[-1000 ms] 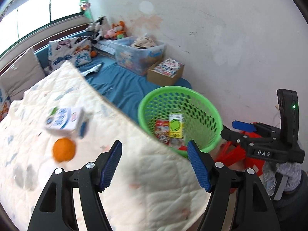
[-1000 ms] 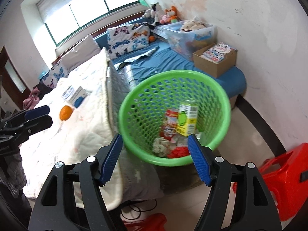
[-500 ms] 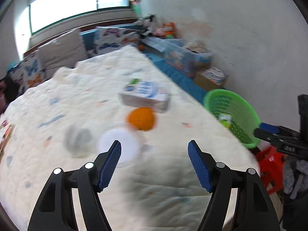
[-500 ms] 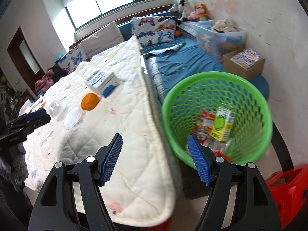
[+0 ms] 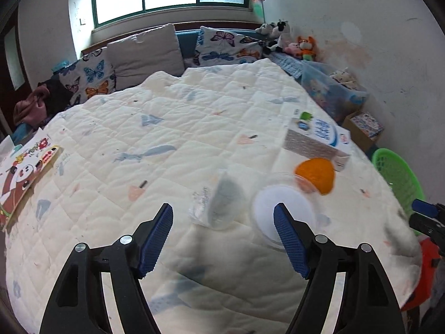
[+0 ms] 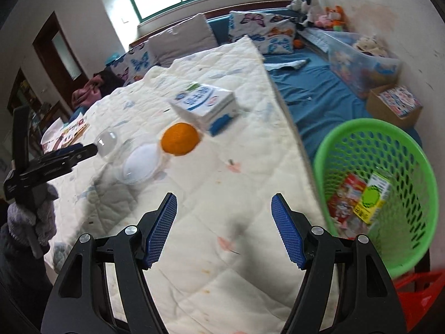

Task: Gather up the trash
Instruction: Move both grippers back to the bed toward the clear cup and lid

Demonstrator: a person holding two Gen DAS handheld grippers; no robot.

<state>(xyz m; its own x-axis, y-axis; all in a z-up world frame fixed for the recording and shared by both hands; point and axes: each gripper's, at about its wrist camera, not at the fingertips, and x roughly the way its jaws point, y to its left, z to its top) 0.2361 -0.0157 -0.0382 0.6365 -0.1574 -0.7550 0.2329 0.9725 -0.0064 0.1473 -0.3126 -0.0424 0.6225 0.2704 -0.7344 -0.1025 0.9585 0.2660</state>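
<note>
On the white quilt lie a clear plastic cup (image 5: 219,206) on its side, a clear lid with a white disc (image 5: 282,211), an orange (image 5: 315,174) and a white and blue carton box (image 5: 317,140). My left gripper (image 5: 224,239) is open and empty, just short of the cup and lid. My right gripper (image 6: 224,229) is open and empty above the quilt, short of the orange (image 6: 180,138), lid (image 6: 140,162) and box (image 6: 205,105). The green basket (image 6: 361,130) at the right holds several pieces of trash.
Picture books (image 5: 25,164) lie at the quilt's left edge. Pillows (image 5: 144,53) and soft toys (image 5: 289,40) line the back. A plastic bin (image 6: 361,61) and cardboard box (image 6: 395,105) sit on the blue mattress. A red stool (image 6: 420,297) stands beside the basket.
Both grippers have swung left from the green basket toward the quilt. The cup, lid and orange now lie close in front of the left gripper. Both stay open and empty.
</note>
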